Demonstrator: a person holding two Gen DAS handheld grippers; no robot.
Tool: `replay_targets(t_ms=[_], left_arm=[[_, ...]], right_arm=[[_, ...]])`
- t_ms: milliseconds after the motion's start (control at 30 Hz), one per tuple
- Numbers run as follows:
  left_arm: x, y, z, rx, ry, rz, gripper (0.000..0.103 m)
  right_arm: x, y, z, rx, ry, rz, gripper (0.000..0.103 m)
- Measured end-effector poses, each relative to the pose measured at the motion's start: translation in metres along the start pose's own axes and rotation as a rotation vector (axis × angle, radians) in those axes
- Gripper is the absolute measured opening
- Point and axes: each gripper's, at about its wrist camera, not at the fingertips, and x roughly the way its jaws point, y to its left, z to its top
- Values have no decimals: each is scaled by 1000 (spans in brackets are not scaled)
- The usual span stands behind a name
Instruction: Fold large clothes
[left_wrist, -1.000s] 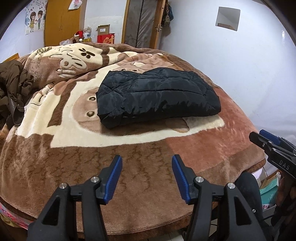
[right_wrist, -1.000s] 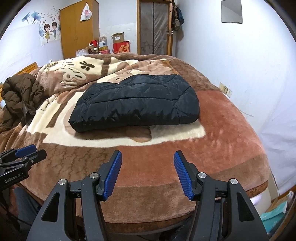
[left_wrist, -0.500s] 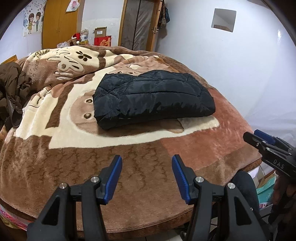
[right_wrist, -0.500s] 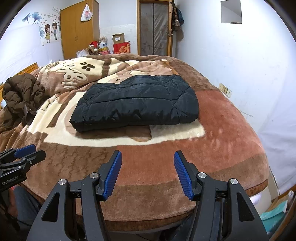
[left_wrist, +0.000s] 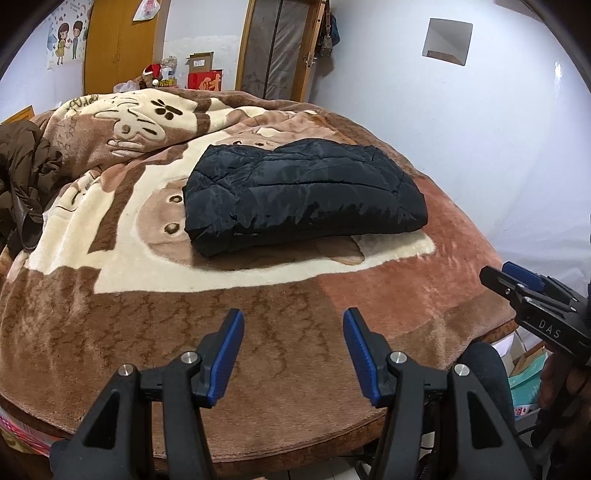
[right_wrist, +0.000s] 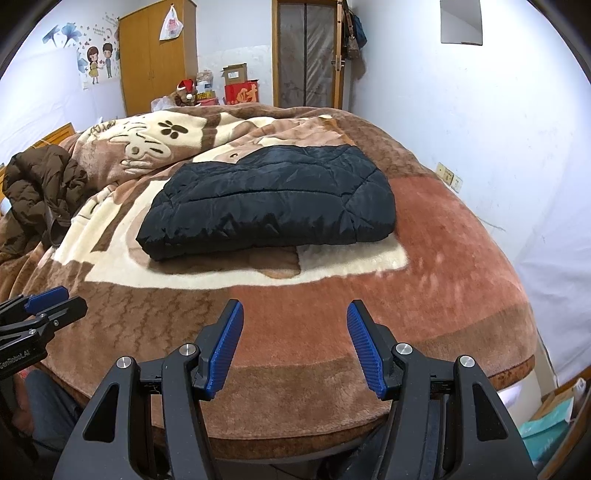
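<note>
A black quilted jacket (left_wrist: 303, 192) (right_wrist: 269, 201) lies folded into a thick rectangle in the middle of the bed. My left gripper (left_wrist: 293, 325) hangs open over the blanket's near edge, well short of the jacket, nothing between its blue pads. My right gripper (right_wrist: 293, 317) is likewise open and empty above the near edge. Each gripper shows in the other's view: the right gripper (left_wrist: 517, 282) at the right border, the left gripper (right_wrist: 51, 304) at the left border.
A brown and cream plush blanket (left_wrist: 110, 258) (right_wrist: 443, 258) covers the bed. A crumpled brown coat (left_wrist: 22, 177) (right_wrist: 40, 184) lies at the left side. White wall runs along the right; boxes (right_wrist: 546, 424) sit on the floor there. A wardrobe (right_wrist: 155, 55) stands behind.
The left wrist view shifted slightly between the earliest frame and now, the jacket sitting a little lower-left in it. Both grippers stay open; the jacket has not moved.
</note>
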Motion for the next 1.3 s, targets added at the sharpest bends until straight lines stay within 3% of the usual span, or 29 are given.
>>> replay_targets(t_ms=[1300], left_arm=[[6, 5, -1, -26, 14, -29, 59]], right_arm=[[6, 2, 1, -6, 9, -9, 59]])
